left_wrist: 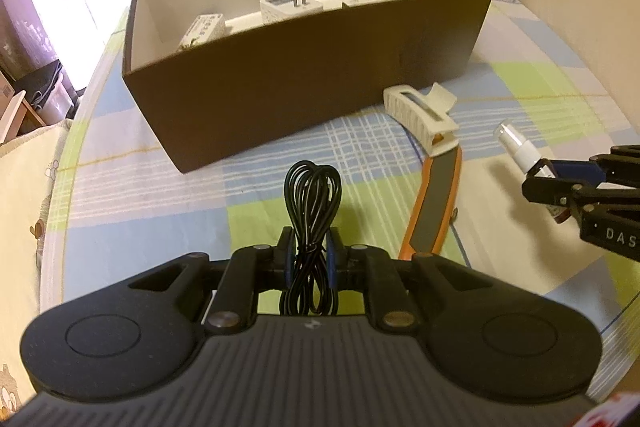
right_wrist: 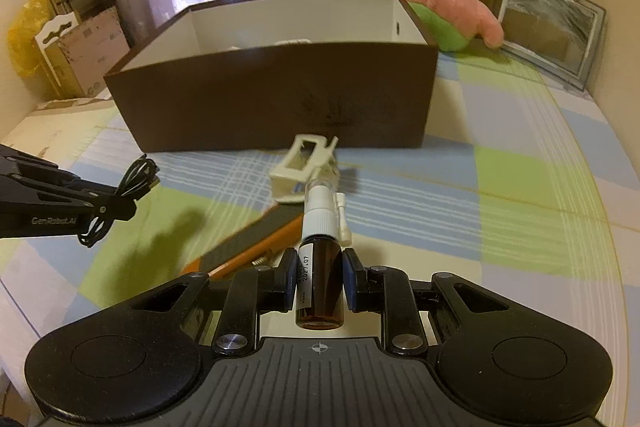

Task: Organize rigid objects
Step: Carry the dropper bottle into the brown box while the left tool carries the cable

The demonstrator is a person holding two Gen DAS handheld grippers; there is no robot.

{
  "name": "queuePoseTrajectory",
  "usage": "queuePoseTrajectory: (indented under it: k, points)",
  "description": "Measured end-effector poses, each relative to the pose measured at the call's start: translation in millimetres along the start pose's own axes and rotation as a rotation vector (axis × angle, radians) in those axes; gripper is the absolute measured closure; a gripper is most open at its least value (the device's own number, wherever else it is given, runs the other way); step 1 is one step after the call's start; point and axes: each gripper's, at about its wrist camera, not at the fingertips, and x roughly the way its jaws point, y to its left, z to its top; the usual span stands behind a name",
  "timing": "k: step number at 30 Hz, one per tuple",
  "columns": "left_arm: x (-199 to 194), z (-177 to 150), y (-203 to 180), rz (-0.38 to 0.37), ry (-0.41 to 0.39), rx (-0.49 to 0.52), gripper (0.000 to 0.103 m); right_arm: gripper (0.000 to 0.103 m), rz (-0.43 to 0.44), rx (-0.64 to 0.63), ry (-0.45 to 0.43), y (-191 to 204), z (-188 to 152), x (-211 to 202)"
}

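Checked tablecloth [left_wrist: 540, 79], cable [left_wrist: 312, 211] between left tool [left_wrist: 312, 259] pads

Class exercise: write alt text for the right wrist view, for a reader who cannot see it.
The right gripper clamps a brown spray bottle above a checked tablecloth. Ahead: a white hair clip, then an open brown box.

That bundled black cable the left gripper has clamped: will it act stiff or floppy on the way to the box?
Probably floppy: the black cable droops in loose loops on either side of the left gripper. A thin tie at its waist should keep the bundle together. It looks light, though a loop might snag the brown box rim.
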Motion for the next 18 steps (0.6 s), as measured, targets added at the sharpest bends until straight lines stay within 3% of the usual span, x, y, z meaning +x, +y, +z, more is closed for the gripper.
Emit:
queuePoseTrajectory:
  k: [18]
  points:
    - [-27.8,27.8,6.4,-0.006,-0.083,-0.033,0.091,0.083,0.105,-0.074,-0.098,28.9,44.8,-9.5]
